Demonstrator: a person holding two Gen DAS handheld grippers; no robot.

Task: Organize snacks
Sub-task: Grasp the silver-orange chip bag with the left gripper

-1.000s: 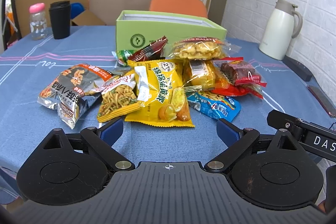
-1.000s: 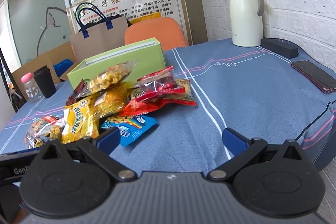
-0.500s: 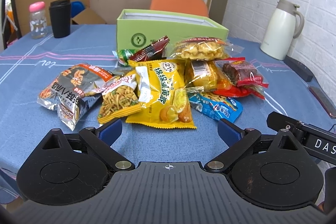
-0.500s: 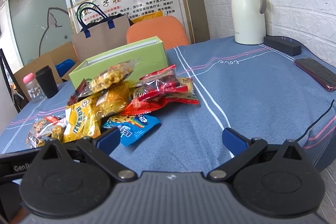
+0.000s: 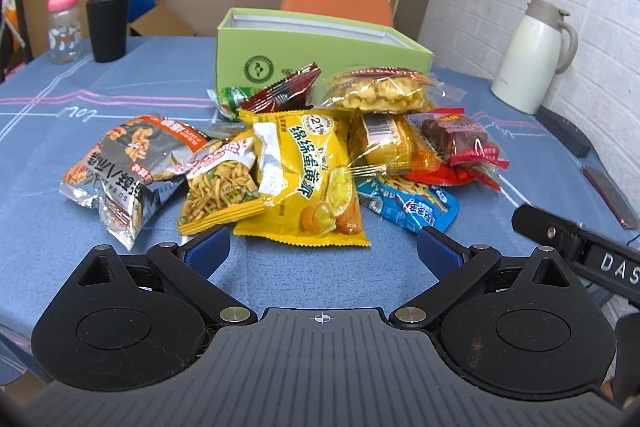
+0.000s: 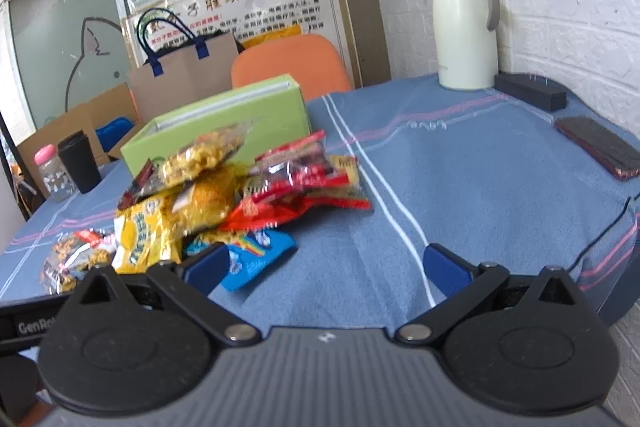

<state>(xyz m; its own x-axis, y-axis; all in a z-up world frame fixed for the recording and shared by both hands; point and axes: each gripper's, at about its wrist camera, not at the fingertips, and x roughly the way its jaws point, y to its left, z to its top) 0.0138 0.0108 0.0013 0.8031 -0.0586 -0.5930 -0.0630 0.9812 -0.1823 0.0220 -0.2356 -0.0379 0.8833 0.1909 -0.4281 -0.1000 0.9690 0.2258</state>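
Blue tablecloth (image 5: 120, 83) carries a snack pile (image 5: 304, 155) just before an open green box (image 5: 320, 55). Left gripper (image 5: 322, 247) and right gripper (image 6: 326, 265): both spread, empty. Step: approach. Next: pinch one packet, transfer to box

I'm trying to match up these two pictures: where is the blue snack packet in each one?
Left wrist view: blue snack packet lies right of centre, at the pile's near right edge.
Right wrist view: blue snack packet lies left of centre, partly behind a finger.
Shared landmark: green box.
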